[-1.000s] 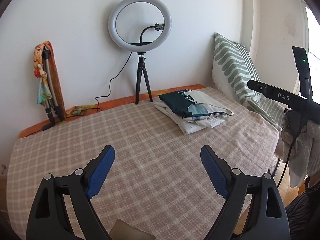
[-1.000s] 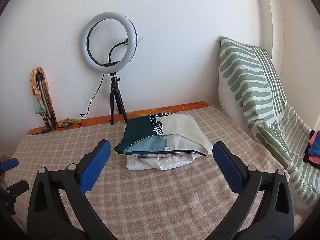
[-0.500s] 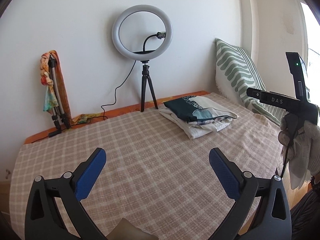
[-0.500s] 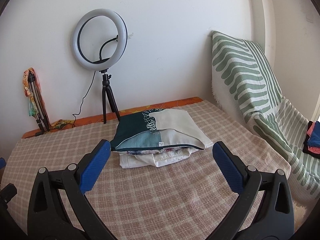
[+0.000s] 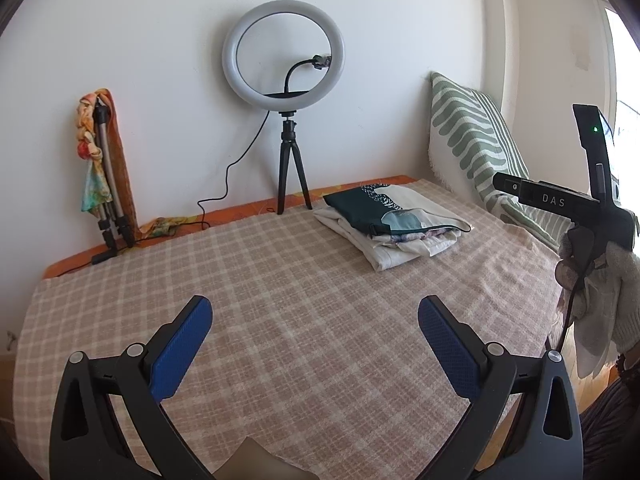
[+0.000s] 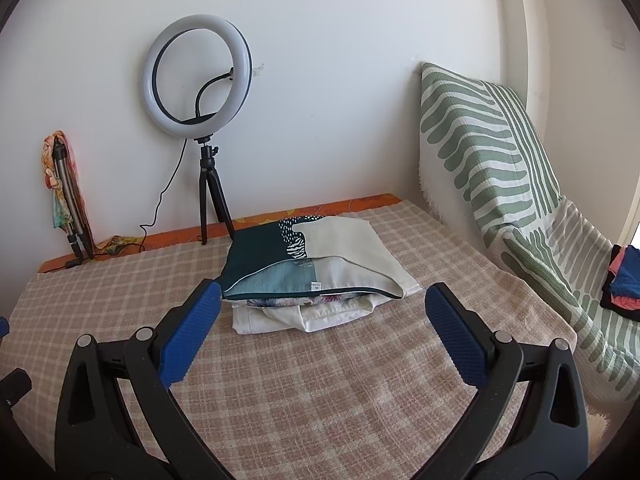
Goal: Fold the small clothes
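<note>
Both my left claw (image 5: 315, 322) and right claw (image 6: 323, 308) gape empty; grabbing carelessly could topple the folded stack (image 6: 316, 270) near the bed's far edge.

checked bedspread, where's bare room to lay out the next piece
Free: the wide stretch of checked bedspread between the left gripper and the folded stack, reaching left toward the folded tripod. Crowded: the back edge around the ring light, and the striped cushion side right of the stack.

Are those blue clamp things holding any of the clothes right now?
No, nothing is held. The left gripper and right gripper both stand open and empty above the checked cloth; the folded pile lies untouched.
</note>
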The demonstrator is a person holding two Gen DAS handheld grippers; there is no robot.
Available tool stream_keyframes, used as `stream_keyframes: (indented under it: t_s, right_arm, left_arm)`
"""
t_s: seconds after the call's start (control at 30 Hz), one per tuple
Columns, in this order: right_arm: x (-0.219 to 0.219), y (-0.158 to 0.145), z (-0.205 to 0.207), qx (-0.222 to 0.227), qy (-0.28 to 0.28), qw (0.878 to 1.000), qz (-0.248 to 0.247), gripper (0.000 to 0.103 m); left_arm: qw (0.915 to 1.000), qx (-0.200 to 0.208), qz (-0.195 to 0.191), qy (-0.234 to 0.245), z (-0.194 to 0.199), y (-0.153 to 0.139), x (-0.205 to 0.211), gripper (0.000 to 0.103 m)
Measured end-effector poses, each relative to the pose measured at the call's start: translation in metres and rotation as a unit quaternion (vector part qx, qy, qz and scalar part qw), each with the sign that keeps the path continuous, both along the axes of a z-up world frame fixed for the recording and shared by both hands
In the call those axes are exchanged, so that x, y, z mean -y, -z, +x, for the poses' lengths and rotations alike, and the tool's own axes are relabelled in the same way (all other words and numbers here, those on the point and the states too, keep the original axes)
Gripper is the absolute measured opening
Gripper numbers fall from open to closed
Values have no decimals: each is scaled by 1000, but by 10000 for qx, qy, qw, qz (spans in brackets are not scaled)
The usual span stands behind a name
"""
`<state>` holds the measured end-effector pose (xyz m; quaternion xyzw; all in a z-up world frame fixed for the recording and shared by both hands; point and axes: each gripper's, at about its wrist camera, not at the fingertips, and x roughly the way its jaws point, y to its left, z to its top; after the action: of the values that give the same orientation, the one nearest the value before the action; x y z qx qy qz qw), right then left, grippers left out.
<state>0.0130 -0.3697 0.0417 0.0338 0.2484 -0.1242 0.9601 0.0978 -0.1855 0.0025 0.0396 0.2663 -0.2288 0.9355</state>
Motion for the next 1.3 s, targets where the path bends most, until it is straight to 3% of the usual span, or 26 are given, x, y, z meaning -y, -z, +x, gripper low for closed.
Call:
stream_keyframes:
  t_s: [1.3]
  right_arm:
    - [-2,0,1,-13,-8,10000,73,103]
  left_arm:
    - [10000,19,-45,43,-6,-5,1,102]
